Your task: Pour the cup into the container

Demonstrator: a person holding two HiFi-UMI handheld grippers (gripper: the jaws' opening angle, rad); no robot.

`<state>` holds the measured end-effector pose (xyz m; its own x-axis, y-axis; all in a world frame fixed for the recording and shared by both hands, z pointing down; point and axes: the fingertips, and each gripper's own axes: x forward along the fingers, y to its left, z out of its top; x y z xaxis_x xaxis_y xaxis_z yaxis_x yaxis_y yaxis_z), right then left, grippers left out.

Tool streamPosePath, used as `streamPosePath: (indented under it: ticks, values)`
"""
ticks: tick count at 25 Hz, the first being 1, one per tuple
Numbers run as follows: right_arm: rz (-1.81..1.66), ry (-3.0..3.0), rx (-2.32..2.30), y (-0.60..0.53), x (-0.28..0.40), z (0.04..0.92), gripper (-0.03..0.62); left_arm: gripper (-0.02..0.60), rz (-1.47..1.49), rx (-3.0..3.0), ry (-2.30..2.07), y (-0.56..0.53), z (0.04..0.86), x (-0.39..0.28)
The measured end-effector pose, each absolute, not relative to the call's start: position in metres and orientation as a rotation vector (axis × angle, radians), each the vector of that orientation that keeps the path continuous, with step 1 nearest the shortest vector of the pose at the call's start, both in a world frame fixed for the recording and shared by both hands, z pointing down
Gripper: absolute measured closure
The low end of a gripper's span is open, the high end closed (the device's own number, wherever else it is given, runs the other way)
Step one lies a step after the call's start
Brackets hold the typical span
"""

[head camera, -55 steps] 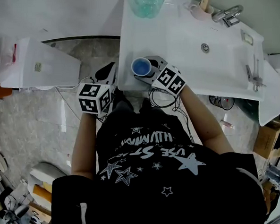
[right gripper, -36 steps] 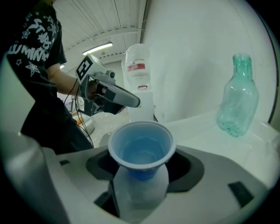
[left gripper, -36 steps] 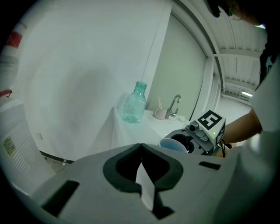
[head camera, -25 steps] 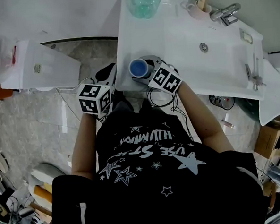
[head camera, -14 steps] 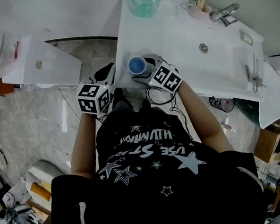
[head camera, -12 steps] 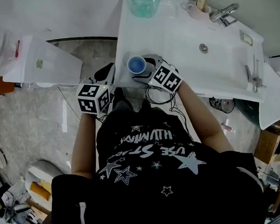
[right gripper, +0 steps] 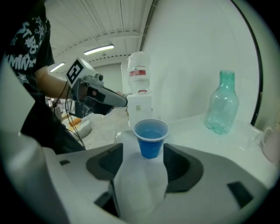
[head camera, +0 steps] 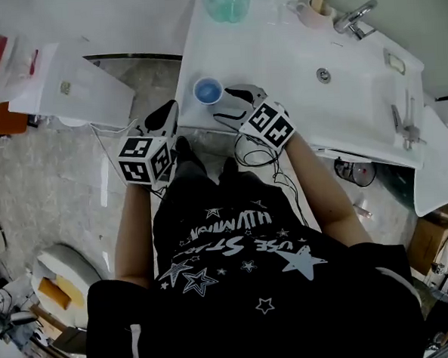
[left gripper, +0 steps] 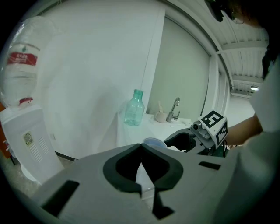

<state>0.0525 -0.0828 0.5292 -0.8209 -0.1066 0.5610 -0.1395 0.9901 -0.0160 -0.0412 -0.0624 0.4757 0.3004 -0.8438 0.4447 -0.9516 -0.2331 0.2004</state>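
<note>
A blue cup [head camera: 207, 91] with blue liquid in it stands upright near the front left corner of the white counter [head camera: 277, 65]. In the right gripper view the cup [right gripper: 151, 137] sits just ahead of my right gripper [right gripper: 144, 152]. The jaws are closing on either side of its base, and the pads do not touch it. My right gripper [head camera: 224, 106] reaches in from the counter's front edge. My left gripper [head camera: 167, 119] hangs shut and empty off the counter's left side, over the floor. A teal plastic bottle [head camera: 228, 0] stands at the counter's back.
The sink basin [head camera: 325, 75] with its faucet [head camera: 352, 17] lies to the right of the cup. A mug [head camera: 310, 12] holding a stick stands by the faucet. A white water dispenser [head camera: 63, 90] stands on the floor to the left.
The cup sat close between the right gripper's jaws before. Now it stands a little ahead of them, nearer the counter's corner. The left gripper has hardly moved.
</note>
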Motion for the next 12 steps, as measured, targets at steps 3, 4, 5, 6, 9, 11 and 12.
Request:
streamPosePath:
  ticks: [3, 4, 5, 6, 9, 11, 12]
  values:
    - [0.086, -2.561, 0.208, -0.086, 0.059, 0.523, 0.315, 0.571, 0.340, 2.149, -1.621, -0.059, 0.471, -0.040]
    - [0.090, -2.566, 0.225, -0.088, 0.061, 0.520, 0.322, 0.571, 0.340, 2.151, -1.624, -0.059, 0.469, -0.041]
    - [0.089, -2.570, 0.243, -0.090, 0.063, 0.518, 0.328, 0.571, 0.339, 2.152, -1.625, -0.060, 0.468, -0.041]
    - [0.084, -2.572, 0.262, -0.092, 0.064, 0.516, 0.335, 0.571, 0.338, 2.153, -1.624, -0.060, 0.468, -0.041]
    - [0.081, -2.572, 0.329, -0.095, 0.071, 0.514, 0.360, 0.571, 0.335, 2.172, -1.597, -0.063, 0.468, -0.040]
    - [0.106, -2.567, 0.389, -0.096, 0.077, 0.512, 0.376, 0.571, 0.336, 2.199, -1.564, -0.067, 0.467, -0.038]
    - [0.119, -2.564, 0.420, -0.096, 0.080, 0.512, 0.388, 0.571, 0.336, 2.211, -1.549, -0.069, 0.467, -0.038]
